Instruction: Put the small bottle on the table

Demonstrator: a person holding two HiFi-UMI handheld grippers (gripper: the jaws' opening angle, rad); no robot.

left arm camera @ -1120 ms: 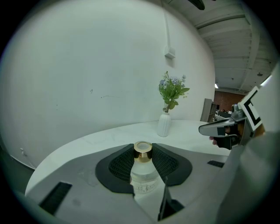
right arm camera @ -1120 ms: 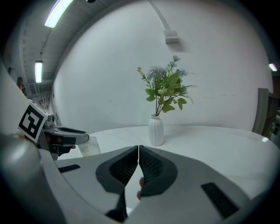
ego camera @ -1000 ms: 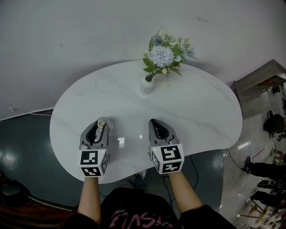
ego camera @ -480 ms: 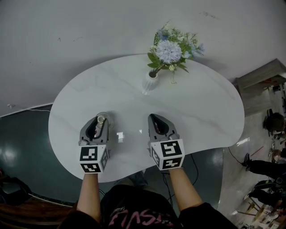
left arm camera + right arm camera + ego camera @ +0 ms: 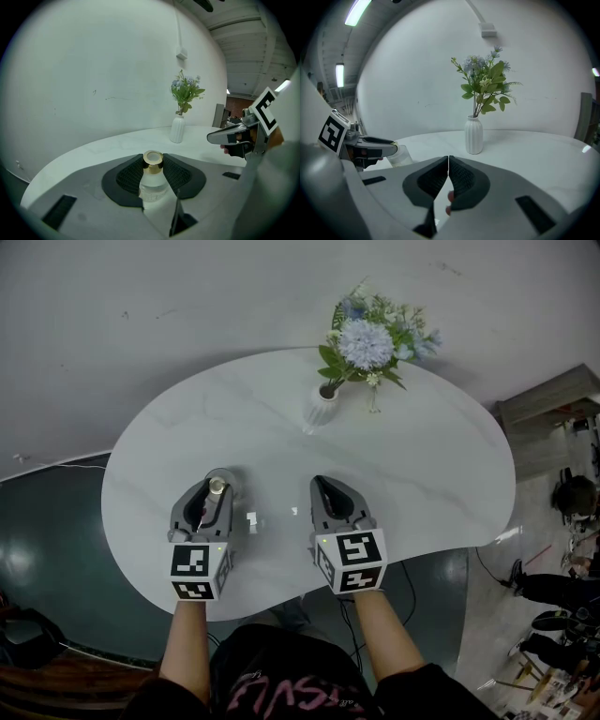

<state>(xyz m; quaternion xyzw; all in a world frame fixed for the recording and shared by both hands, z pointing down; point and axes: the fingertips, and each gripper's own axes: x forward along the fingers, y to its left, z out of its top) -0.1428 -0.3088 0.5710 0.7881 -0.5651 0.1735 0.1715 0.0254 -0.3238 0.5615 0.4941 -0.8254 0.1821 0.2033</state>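
A small clear bottle (image 5: pixel 217 486) with a gold cap stands upright between the jaws of my left gripper (image 5: pixel 215 489), which is shut on it at the front left of the white table (image 5: pixel 431 465). In the left gripper view the bottle (image 5: pixel 152 180) fills the gap between the black pads (image 5: pixel 129 176). I cannot tell whether its base touches the tabletop. My right gripper (image 5: pixel 323 489) hovers beside it to the right, shut with nothing in it. From the right gripper view (image 5: pixel 448 161) the bottle (image 5: pixel 399 155) shows at the left.
A white ribbed vase (image 5: pixel 322 407) with blue flowers (image 5: pixel 370 338) stands at the table's far side, against the wall. A wooden cabinet (image 5: pixel 553 409) and a person's legs (image 5: pixel 553 596) are off to the right. Dark floor surrounds the table's near edge.
The head view has shifted slightly. Both grippers keep about the same places over the table, and the left one still holds the bottle.
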